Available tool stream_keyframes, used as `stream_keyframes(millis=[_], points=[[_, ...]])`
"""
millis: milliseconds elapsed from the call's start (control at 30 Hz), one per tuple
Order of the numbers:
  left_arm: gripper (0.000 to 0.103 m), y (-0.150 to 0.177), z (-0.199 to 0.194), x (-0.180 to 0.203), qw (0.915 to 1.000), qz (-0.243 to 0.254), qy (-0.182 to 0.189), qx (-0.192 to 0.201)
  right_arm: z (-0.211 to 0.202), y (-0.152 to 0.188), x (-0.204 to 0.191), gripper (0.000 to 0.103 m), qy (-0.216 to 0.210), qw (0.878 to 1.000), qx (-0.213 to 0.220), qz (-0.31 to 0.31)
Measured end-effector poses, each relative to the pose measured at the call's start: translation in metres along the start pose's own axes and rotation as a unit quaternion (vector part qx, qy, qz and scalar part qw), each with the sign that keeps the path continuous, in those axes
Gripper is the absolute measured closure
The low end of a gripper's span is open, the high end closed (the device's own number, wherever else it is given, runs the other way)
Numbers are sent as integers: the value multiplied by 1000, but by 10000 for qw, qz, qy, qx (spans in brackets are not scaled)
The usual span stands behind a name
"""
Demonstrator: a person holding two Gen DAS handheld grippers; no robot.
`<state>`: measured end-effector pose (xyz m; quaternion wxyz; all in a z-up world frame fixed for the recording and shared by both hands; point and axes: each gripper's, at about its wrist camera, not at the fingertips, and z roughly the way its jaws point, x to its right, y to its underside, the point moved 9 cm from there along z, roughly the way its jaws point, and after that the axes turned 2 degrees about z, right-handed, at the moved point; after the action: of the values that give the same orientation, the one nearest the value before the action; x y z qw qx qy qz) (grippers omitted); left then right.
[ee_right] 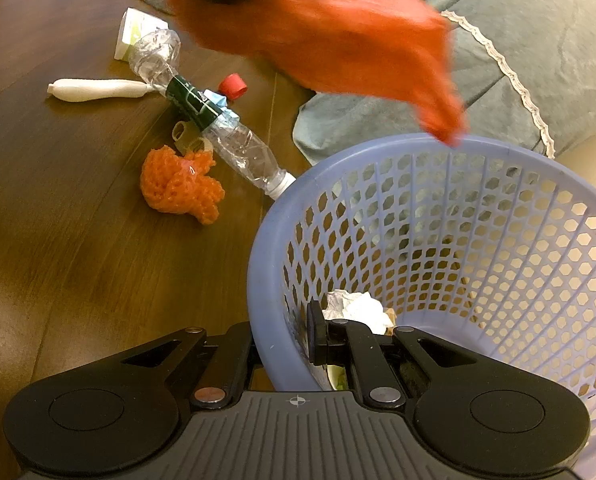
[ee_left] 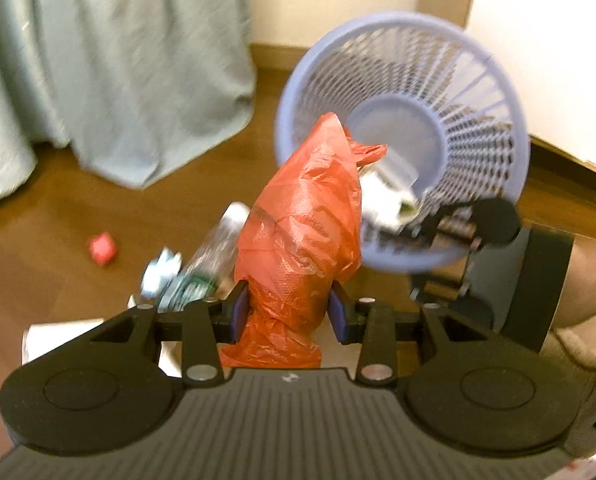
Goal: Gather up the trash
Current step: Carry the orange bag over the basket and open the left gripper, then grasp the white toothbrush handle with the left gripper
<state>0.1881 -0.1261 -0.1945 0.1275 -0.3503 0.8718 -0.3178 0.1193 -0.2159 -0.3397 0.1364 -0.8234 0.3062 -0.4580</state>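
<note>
The left hand-held gripper point(ee_left: 286, 312) is closed on the red bag point(ee_left: 305, 232), held high so it can drop into the basket point(ee_right: 449, 152), at 1 o'clock of it. The right hand-held gripper point(ee_right: 286, 344) is closed on the basket rim at 6 o'clock, tilting it towards the bag.

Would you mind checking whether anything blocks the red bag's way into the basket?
Nothing visible does. The red bag, held in the left gripper, hangs at the rim of the basket, whose mouth is open, with only crumpled paper at the bottom.
</note>
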Motion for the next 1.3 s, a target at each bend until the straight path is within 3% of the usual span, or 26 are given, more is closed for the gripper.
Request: stream_keyframes(millis=[167,200,233,267,367,467,600,833,1033,1100,1300], points=[[65,-55,22,30,9978,509,259,346,-1,0,3,98,-4,10000,28,64],[61,-67,27,36,9967,509,416,483,-1,0,3,98,-4,10000,31,73],[50,-78,32,41,9956,466,569,585,-1,0,3,98,-8,10000,31,70],[48,-87,37,45,9950,427,615,660,-2,0,3,98,-9,10000,33,74],[48,-94,31,41,9940,396,483,896,-2,0,4,98,-4,9999,40,131],[48,-75,24,19,9959,85,204,874,-1,-1,7,98,5,9998,51,191],[48,-24,13,-29,9967,-347,-405,609,-2,0,8,98,11,9997,56,230],[48,62,5,-77,9881,-1036,-1134,64,-2,0,9,98,13,9998,28,194],[49,103,18,-89,9813,-1313,-1394,-188,-1,0,8,98,12,9999,-7,154],[54,110,25,-90,9794,-1364,-1472,-229,-1,0,7,98,11,9999,-15,140],[61,131,59,-97,9792,-1295,-1483,-485,0,1,5,98,8,10000,-33,59]])
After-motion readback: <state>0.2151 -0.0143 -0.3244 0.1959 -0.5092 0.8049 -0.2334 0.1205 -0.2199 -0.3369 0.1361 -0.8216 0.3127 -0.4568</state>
